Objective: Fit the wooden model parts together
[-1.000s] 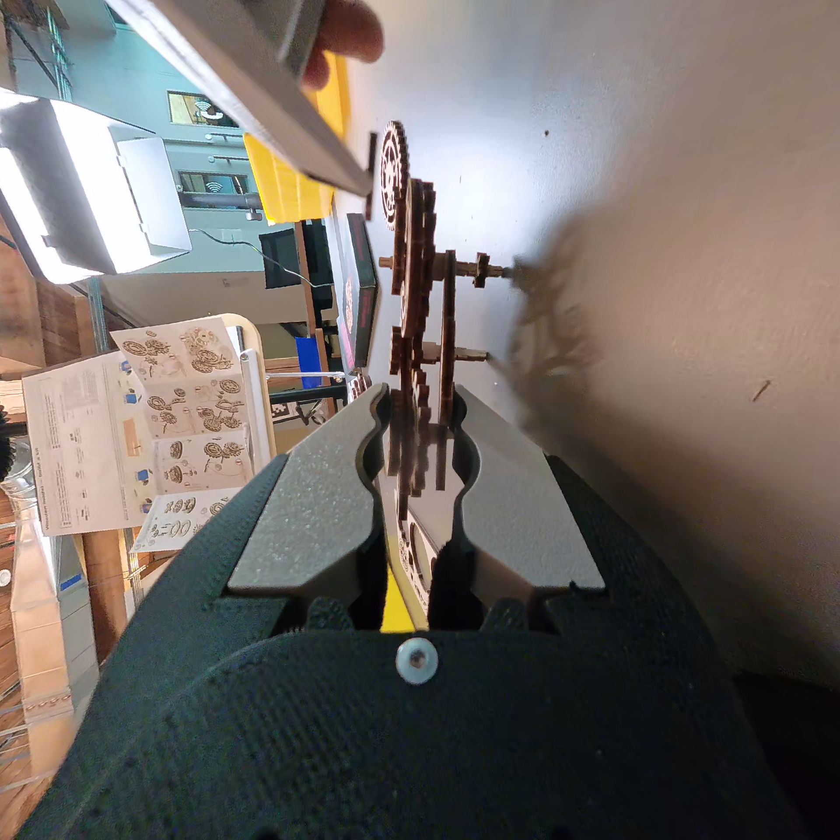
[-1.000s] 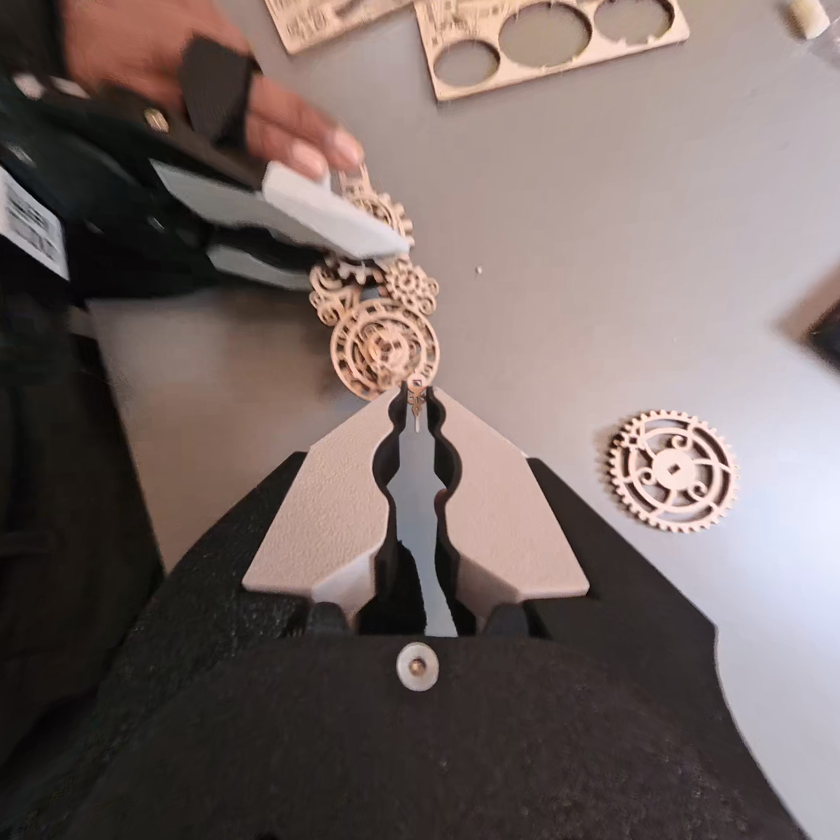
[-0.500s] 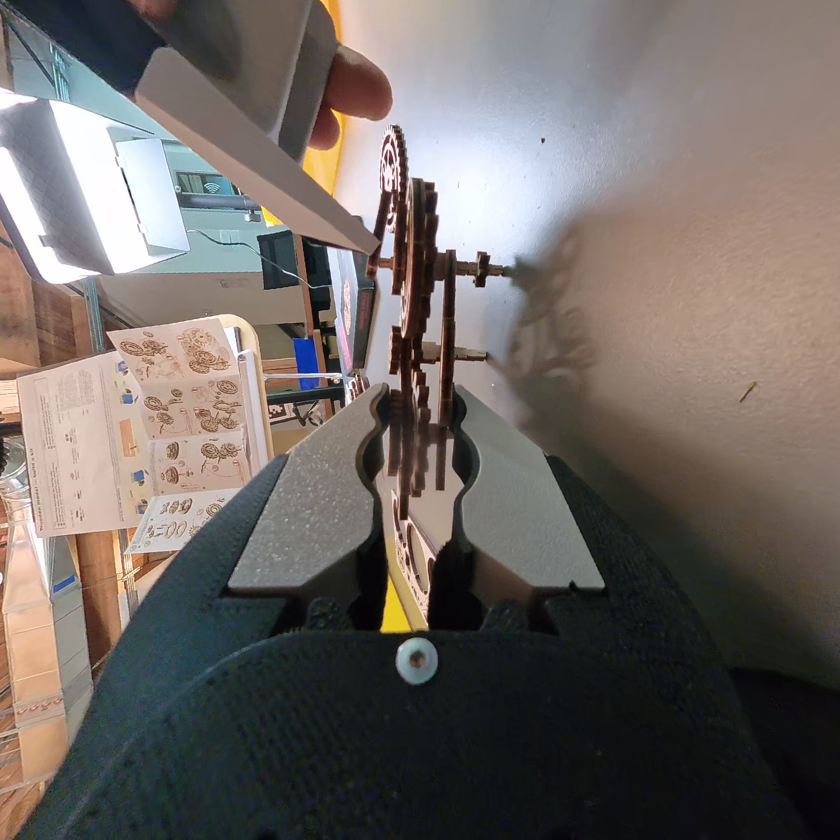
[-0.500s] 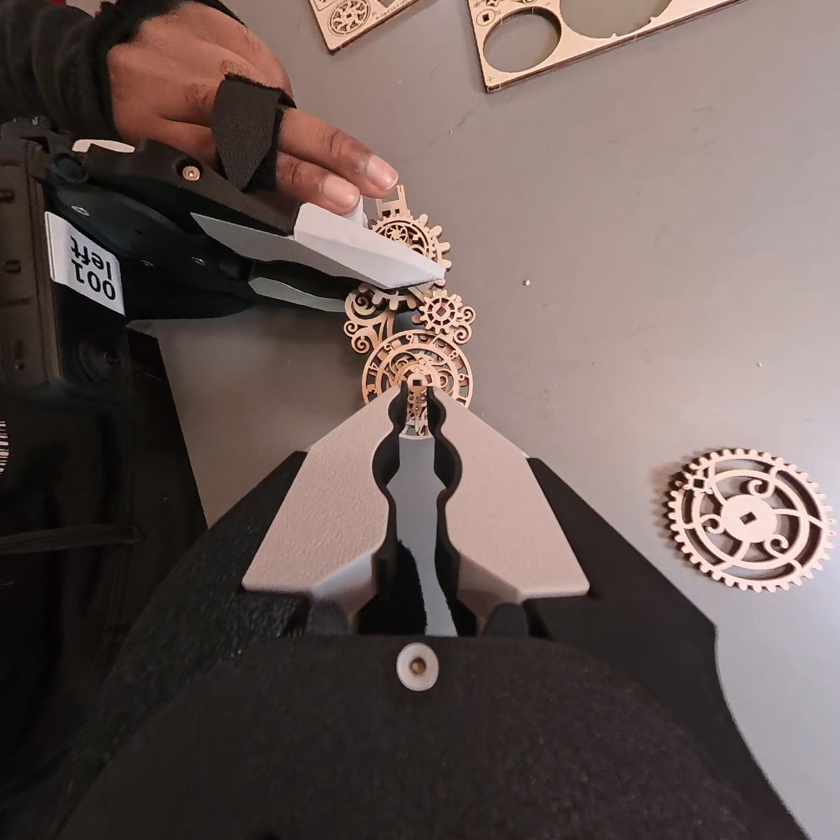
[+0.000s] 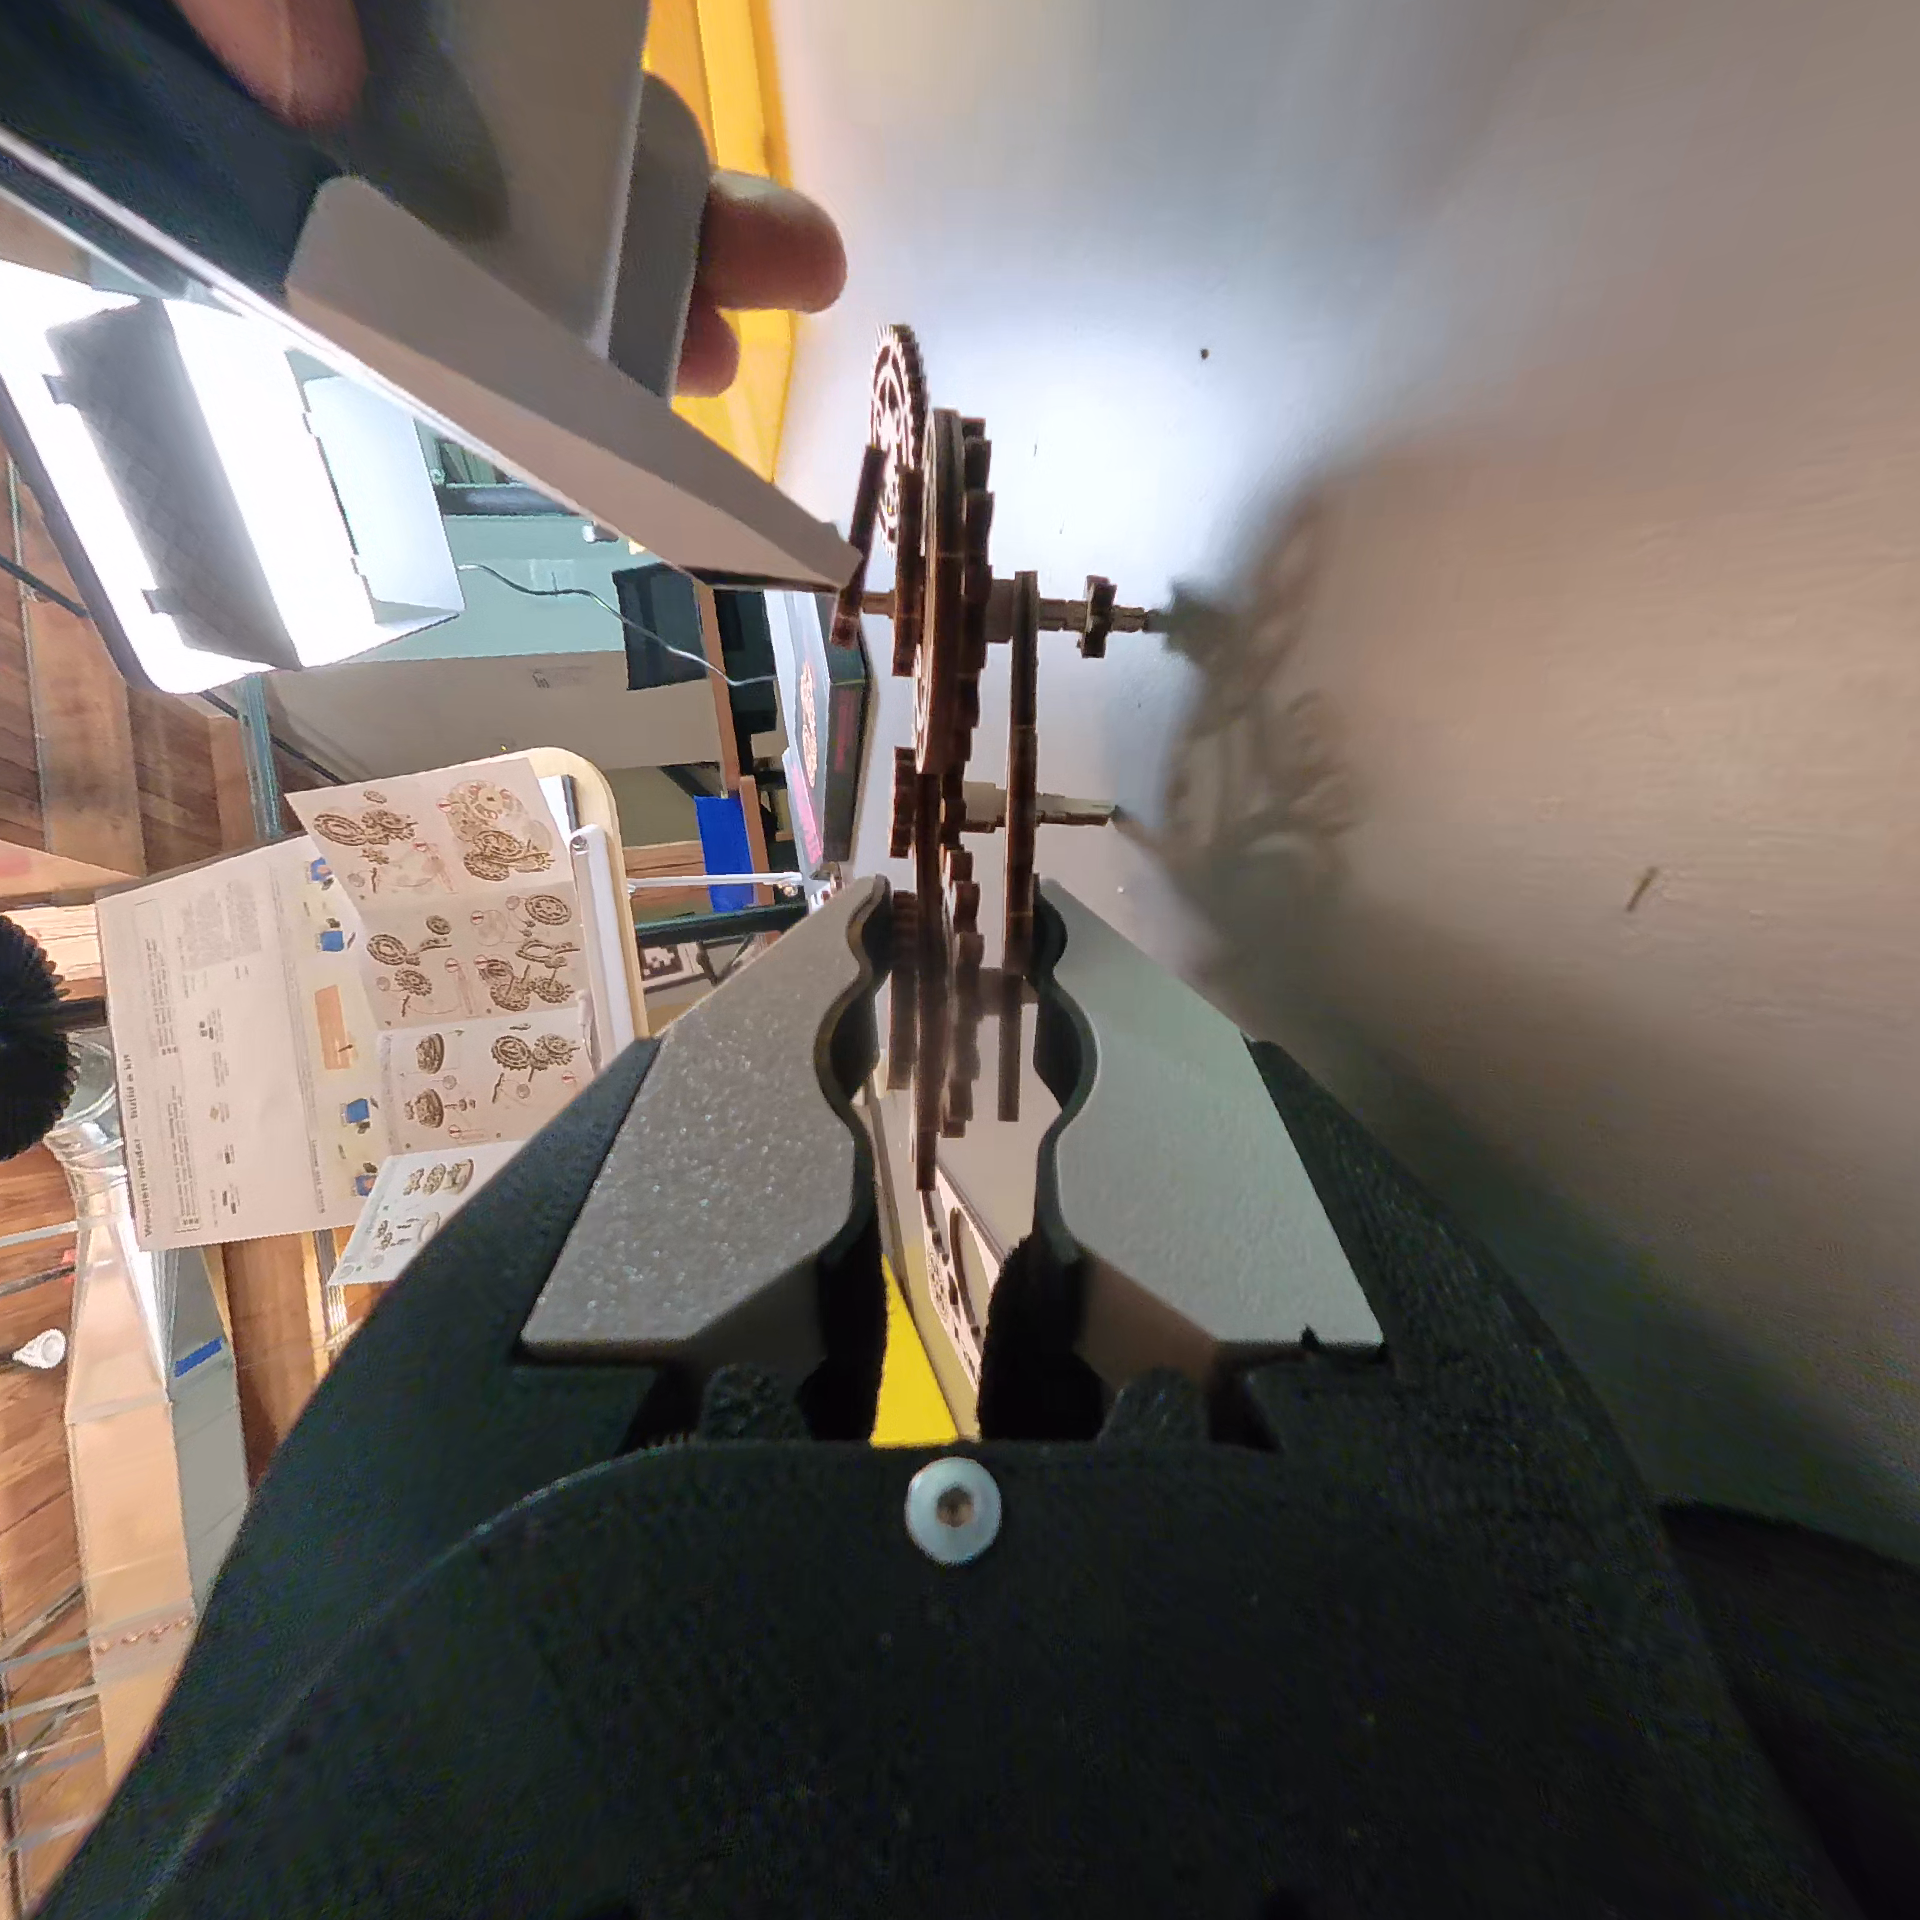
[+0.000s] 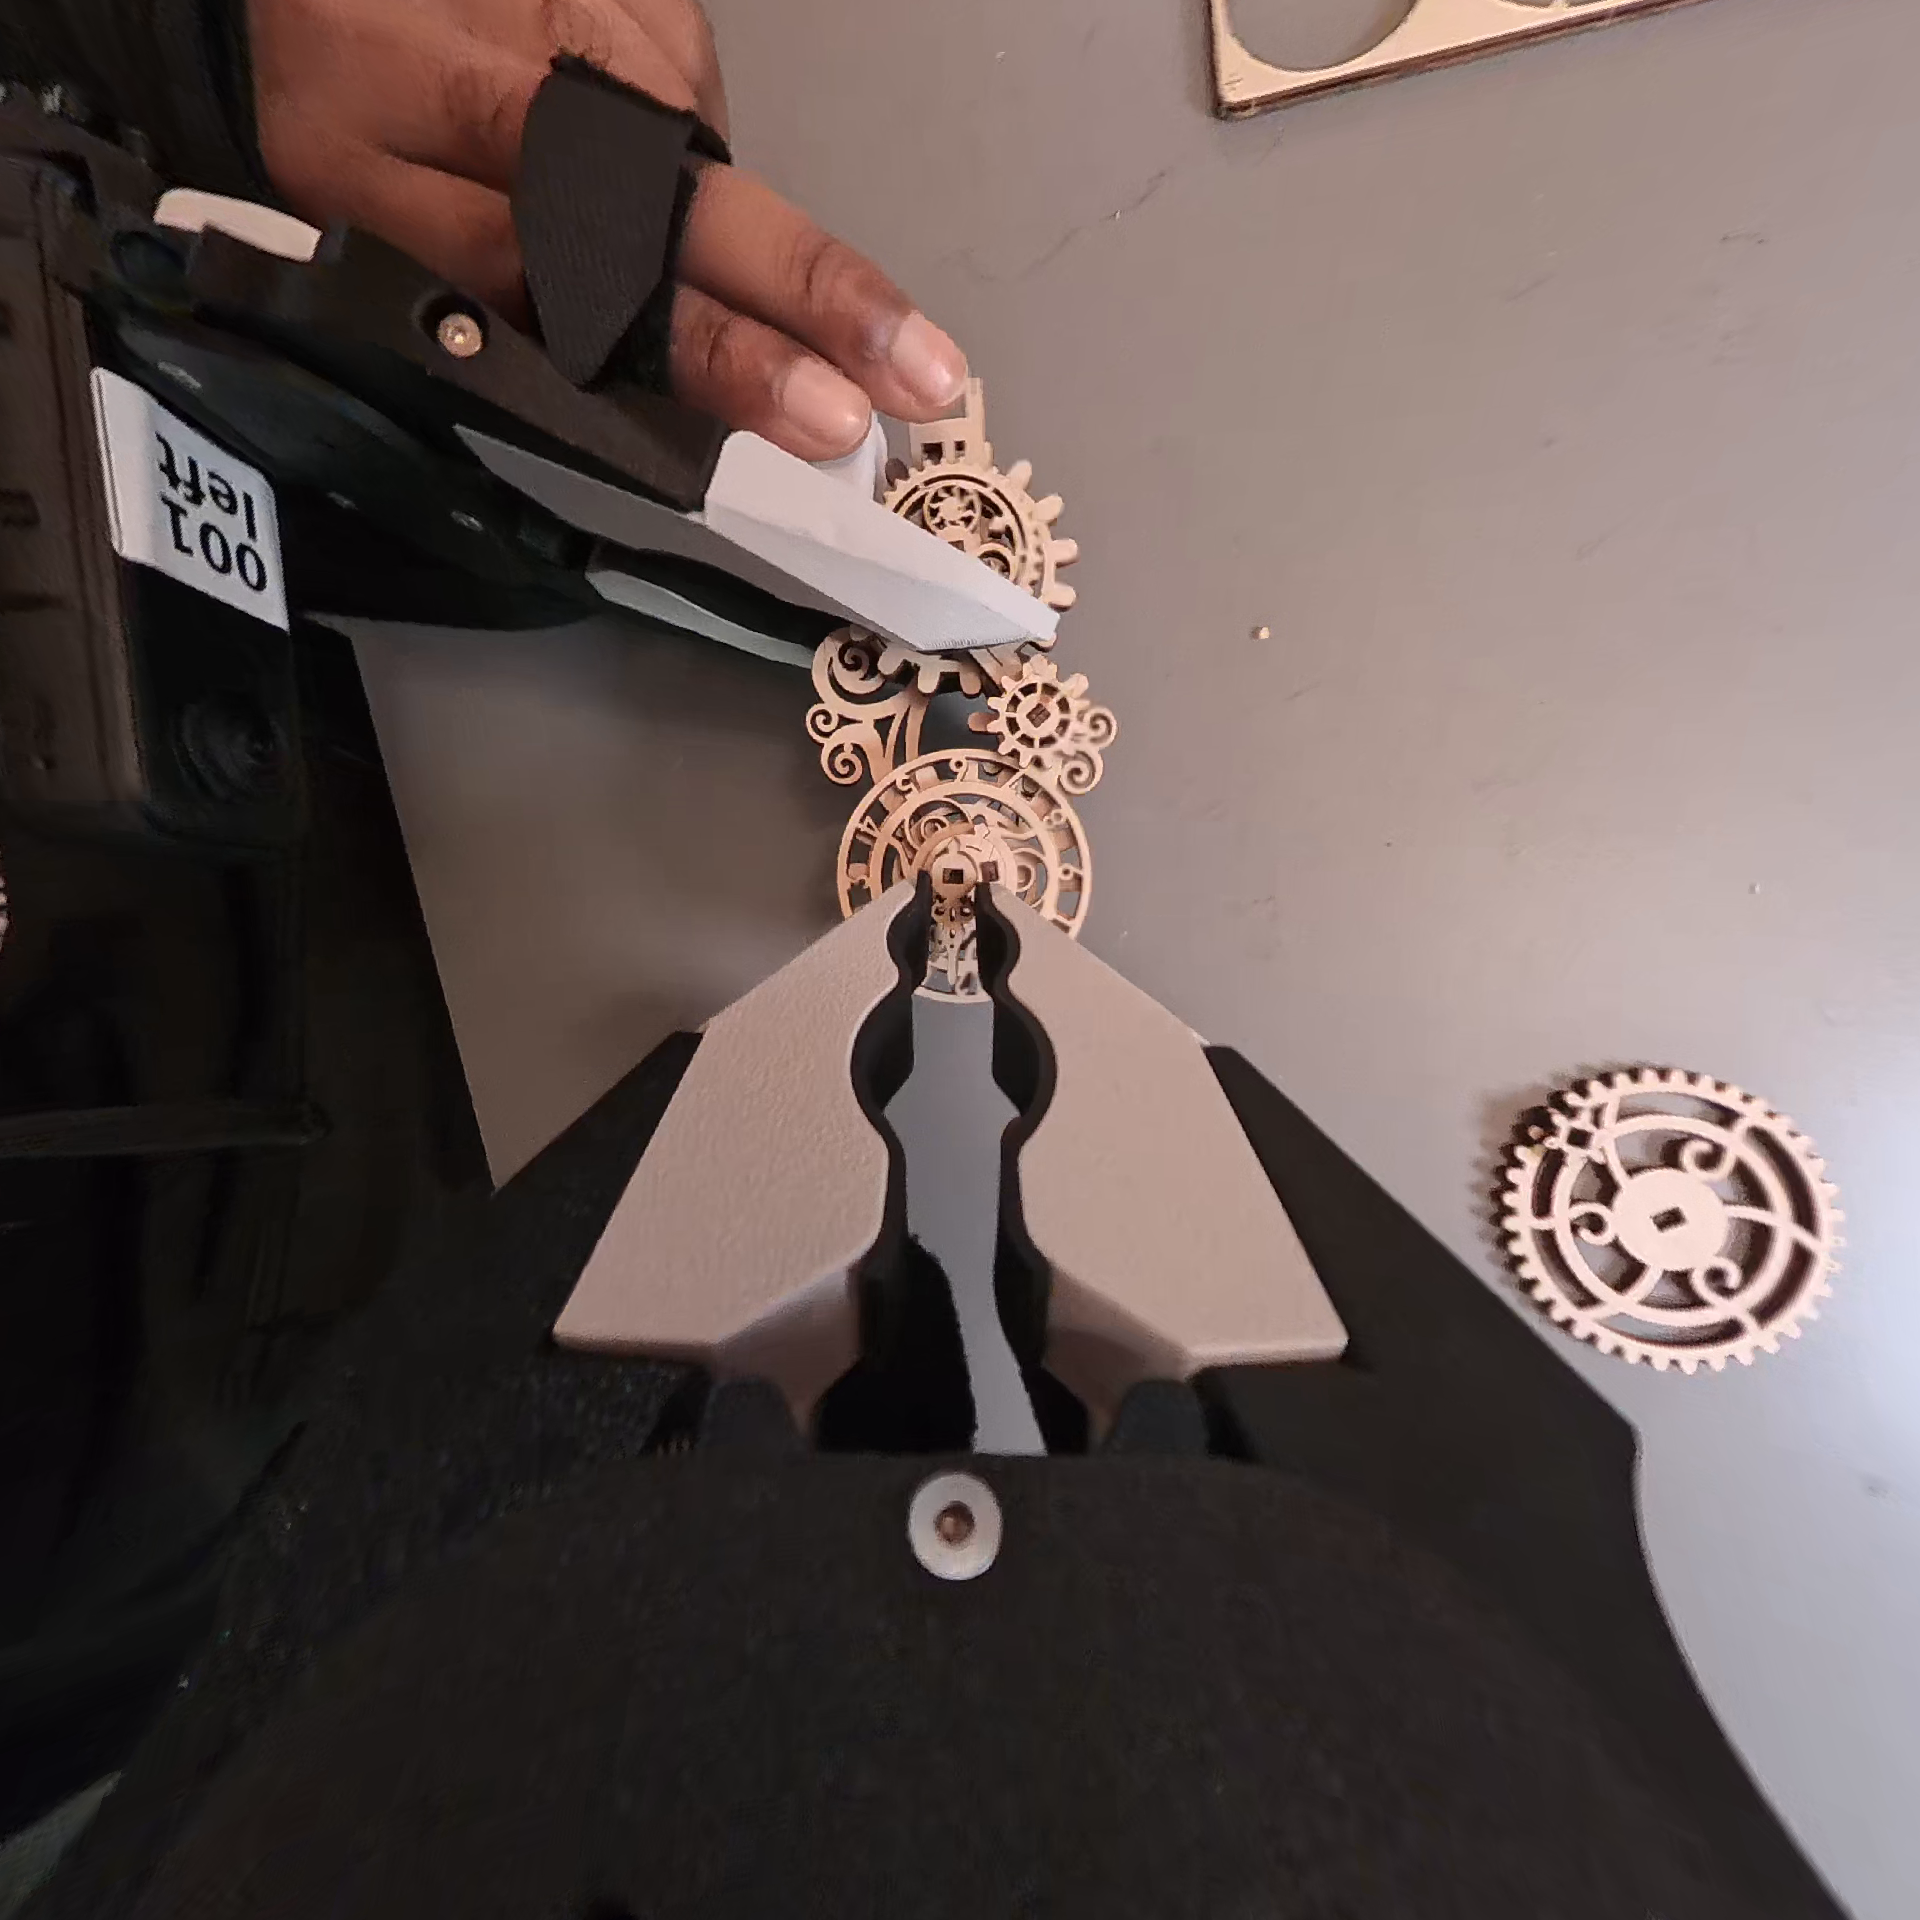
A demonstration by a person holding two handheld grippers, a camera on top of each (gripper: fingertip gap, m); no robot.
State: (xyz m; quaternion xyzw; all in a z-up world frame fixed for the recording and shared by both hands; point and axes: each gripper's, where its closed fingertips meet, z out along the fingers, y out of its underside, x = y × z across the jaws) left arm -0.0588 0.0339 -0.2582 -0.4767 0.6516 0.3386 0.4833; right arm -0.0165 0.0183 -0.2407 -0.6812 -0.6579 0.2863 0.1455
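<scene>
Laser-cut plywood gear assembly (image 6: 961, 748) sits clamped edge-on in the left gripper (image 5: 956, 925), jaws closed on its stacked plates, its axle ends against the grey table (image 6: 1455, 520). Right gripper (image 6: 956, 904) is nearly closed on a small wooden hand piece (image 6: 954, 920), tips directly over the clock dial (image 6: 961, 842) hub at the end of the assembly nearest it. Looks like the piece is being pressed onto the centre axle; seating depth not visible.

In the left wrist view the right gripper's finger (image 5: 582, 436) angles in from the upper left, tip touching the axle end (image 5: 862, 603).

Loose large gear (image 6: 1668, 1231) lies on the table, off to the right of the right gripper, well apart. Empty parts sheet (image 6: 1455, 62) far ahead. Instruction sheet (image 5: 343, 1018) stands off to the left gripper's left.

Risks:
- off-axis push → thin hand snaps or misses the square hole
- hard push with only one-end clamp → assembly pivots, gears unmesh
- fine fretwork near the jaws cracks under squeeze
</scene>
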